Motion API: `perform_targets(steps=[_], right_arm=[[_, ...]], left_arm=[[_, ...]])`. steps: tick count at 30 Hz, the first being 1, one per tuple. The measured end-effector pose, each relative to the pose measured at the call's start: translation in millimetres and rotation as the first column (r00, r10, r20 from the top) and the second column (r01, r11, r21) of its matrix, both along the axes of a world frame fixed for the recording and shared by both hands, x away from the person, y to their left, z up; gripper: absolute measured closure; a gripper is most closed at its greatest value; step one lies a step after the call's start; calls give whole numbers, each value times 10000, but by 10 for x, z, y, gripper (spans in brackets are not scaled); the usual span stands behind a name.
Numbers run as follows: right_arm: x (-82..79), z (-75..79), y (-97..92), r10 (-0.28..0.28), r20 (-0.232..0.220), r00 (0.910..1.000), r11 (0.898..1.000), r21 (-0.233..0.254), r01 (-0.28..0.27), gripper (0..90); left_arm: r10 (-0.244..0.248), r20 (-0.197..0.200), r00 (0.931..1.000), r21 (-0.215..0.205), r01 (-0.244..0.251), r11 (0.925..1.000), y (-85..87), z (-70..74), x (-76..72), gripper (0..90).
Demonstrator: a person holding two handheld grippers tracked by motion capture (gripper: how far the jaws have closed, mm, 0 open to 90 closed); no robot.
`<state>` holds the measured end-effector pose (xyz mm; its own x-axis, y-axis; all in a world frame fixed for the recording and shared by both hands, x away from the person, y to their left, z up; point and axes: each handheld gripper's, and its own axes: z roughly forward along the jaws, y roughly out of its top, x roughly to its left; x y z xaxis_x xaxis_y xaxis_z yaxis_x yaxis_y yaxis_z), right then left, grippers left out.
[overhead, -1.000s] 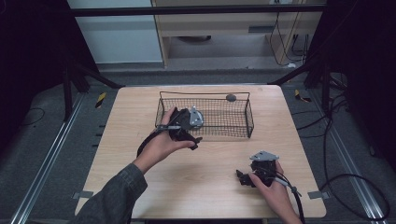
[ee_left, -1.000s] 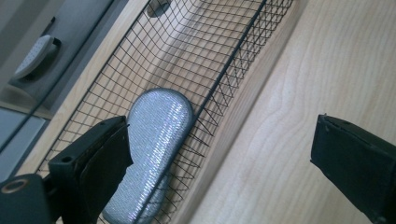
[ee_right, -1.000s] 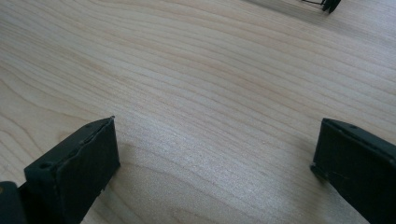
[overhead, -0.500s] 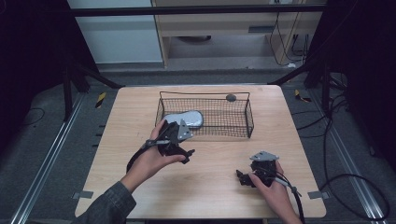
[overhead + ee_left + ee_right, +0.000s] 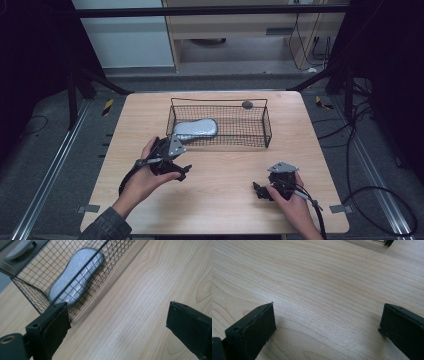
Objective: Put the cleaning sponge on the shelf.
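Table edges: the wooden table (image 5: 220, 210) has bare wood all round both grippers; its near edge runs just behind the two hands, its side edges lie well apart from either gripper.
Room to move: between the left gripper (image 5: 172, 159) and the right gripper (image 5: 265, 190) there is open wood with nothing on it; ahead of the right gripper's jaws in the right gripper view, only grain.
Basket: one wire basket (image 5: 267, 131), standing just ahead of the left gripper; in the left gripper view its near mesh wall (image 5: 105, 270) runs slantwise just beyond the left-hand jaw.
Pad: one silvery grey pad (image 5: 195, 128), flat on the basket floor at the end nearest the left gripper, seen through the mesh (image 5: 75, 277) beyond the left-hand jaw.
Small dark thing: one, on the basket's far rim (image 5: 247, 104), well apart from both grippers; too small to tell what it is.
Left gripper: jaws spread wide, nothing between them, held over bare wood just short of the basket wall.
Right gripper: jaws spread wide, nothing gripped, low over the table; whether it touches the wood I cannot tell.
Count of grippers: two, one in each hand.
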<state>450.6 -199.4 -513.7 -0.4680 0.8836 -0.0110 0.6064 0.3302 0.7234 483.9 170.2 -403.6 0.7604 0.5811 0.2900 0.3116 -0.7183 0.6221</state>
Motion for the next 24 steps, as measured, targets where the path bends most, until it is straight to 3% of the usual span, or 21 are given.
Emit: perform_targets(steps=[5,12,24], right_arm=[[0,0,0,-1,1,10000,10000,0,1,4],[0,0,0,-1,0,10000,10000,1,1,4],[-2,1,1,-5,-15,10000,10000,17,5,4]], left_arm=[[563,-300,9980,-177,-569,9982,204,-181,33,42],[1335,-755,9882,-417,-1369,9897,468,-381,136,44],[2587,-1308,9571,-596,-2680,9616,908,-668,314,49]])
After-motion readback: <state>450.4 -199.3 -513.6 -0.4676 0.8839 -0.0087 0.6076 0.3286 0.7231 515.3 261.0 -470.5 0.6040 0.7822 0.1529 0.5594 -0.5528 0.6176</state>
